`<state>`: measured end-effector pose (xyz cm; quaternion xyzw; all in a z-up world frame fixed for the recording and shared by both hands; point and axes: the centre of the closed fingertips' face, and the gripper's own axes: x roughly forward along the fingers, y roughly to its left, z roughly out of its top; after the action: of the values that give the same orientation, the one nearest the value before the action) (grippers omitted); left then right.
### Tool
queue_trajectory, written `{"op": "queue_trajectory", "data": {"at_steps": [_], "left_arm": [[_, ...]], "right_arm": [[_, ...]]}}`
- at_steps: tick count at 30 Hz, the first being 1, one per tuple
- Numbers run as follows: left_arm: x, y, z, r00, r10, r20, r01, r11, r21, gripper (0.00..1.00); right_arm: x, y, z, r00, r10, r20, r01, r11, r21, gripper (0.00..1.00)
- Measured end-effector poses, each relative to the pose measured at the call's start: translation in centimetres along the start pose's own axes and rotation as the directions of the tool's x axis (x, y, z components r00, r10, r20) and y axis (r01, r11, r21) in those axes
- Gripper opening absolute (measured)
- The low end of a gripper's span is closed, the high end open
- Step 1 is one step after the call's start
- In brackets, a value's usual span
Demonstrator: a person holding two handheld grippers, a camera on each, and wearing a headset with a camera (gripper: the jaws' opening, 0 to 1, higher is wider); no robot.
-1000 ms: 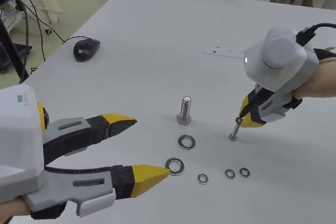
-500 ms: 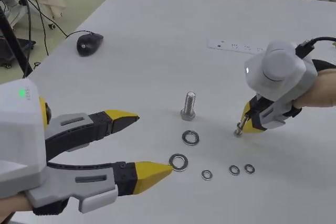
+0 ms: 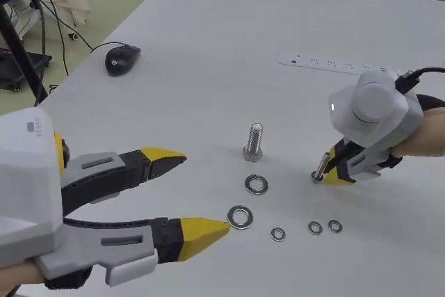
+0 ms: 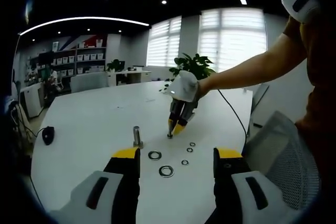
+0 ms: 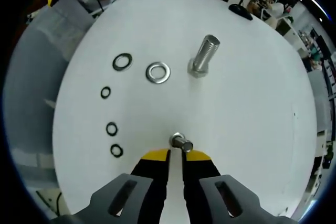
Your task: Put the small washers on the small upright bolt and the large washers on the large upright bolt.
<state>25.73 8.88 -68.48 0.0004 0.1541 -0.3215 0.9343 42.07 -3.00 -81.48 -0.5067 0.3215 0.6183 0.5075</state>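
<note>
The right gripper (image 3: 334, 172) is pinched on the small bolt (image 3: 320, 168), off to the right of the large bolt (image 3: 254, 142). The small bolt leans instead of standing true, its foot down on the table (image 3: 208, 53). The left gripper (image 3: 205, 192) is spread wide with nothing in it, on the person's side of the large bolt and to its left.

The two large washers (image 3: 256, 184) lie flat just in front of the large bolt, the nearer one touching or just beside the left gripper's lower tip. The three small washers (image 3: 278, 234) sit in a loose row farther to the right of that, close below the small bolt.

From where I stand, these look like thin, stiff steel rings. They are light and slick, and they lie flush on a smooth top, so a tip would likely skid them rather than lift them. I'd take each one across its band, one tip in the hole and one outside. The small ones will be fiddly. The small bolt looks light and easy to topple, so it is best held low on the shank with its top left free.
</note>
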Motion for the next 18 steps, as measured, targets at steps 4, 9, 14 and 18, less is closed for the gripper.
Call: {"op": "queue_trajectory", "data": {"at_steps": [4, 9, 14, 18], "left_arm": [[-0.1, -0.1, 0.1, 1.0000, 0.000, -0.003, 0.000, 1.000, 0.007, 0.55], [-0.1, -0.4, 0.4, 1.0000, -0.002, 0.004, 0.002, 1.000, 0.014, 0.55], [-0.2, -1.0, 0.8, 0.9999, -0.008, 0.006, 0.008, 1.000, 0.025, 0.55], [-0.4, -1.6, 1.1, 0.9998, -0.014, 0.012, 0.014, 0.999, 0.036, 0.55]], "right_arm": [[-0.5, 0.3, 0.0, 1.0000, -0.003, 0.009, 0.003, 1.000, 0.008, 0.10], [-1.1, 1.2, 0.1, 0.9999, 0.004, 0.013, -0.004, 1.000, 0.003, 0.10], [-1.7, 2.1, 0.3, 0.9993, 0.017, 0.034, -0.017, 1.000, 0.002, 0.11], [-2.2, 3.4, 0.2, 0.9988, 0.036, 0.034, -0.035, 0.999, -0.006, 0.13]]}}
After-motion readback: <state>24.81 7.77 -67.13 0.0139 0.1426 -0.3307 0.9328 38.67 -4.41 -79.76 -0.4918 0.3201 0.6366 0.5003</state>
